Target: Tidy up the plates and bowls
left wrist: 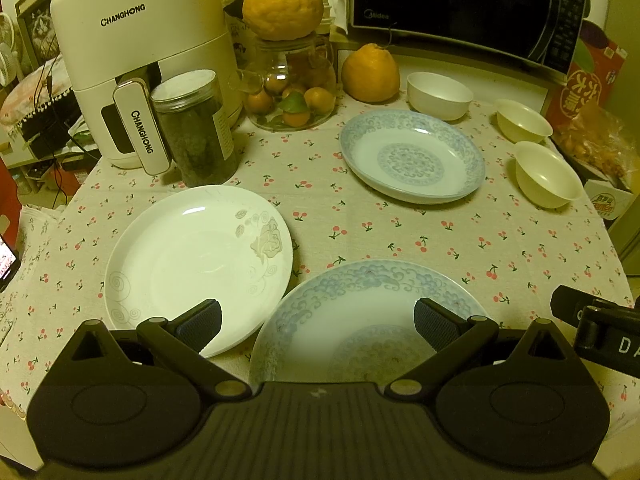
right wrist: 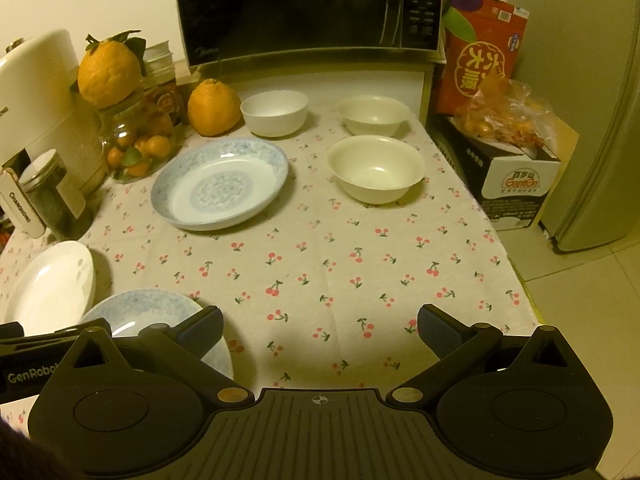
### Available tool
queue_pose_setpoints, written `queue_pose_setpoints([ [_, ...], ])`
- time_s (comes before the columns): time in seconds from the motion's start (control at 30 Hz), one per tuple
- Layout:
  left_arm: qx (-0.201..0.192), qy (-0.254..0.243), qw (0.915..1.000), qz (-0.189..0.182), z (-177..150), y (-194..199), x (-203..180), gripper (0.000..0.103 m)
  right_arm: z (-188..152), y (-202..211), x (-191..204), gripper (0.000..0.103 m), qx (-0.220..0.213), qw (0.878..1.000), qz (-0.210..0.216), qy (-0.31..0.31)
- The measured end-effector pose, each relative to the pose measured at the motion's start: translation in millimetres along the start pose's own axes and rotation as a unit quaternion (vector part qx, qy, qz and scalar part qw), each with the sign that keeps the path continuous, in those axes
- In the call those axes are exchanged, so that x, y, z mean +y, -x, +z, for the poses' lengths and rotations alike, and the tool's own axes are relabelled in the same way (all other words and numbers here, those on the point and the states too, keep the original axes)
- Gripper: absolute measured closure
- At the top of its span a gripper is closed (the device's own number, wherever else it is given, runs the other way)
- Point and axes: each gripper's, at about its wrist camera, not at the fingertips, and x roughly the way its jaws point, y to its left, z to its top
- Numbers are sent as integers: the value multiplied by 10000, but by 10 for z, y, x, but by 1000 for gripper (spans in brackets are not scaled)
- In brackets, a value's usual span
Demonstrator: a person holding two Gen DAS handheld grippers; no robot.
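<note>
Three plates lie on the cherry-print tablecloth: a white rose-pattern plate at the left, a blue-patterned plate near the front and a second blue-patterned plate farther back. Three bowls stand at the back right: a white bowl and two cream bowls. My left gripper is open above the near blue plate, holding nothing. My right gripper is open over bare cloth at the front, with the near blue plate at its left and the nearest cream bowl ahead.
A white air fryer, a dark jar, a glass jar of small oranges topped by a big citrus and another citrus line the back left. A microwave stands behind. Boxes and a fridge flank the table's right edge.
</note>
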Motion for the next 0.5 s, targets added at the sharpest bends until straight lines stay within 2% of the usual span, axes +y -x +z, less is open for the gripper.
queue_pose_setpoints([
  [0.5, -7, -1, 10000, -1, 5, 4, -8, 0, -9, -18, 8, 0, 29, 10000, -6, 34],
])
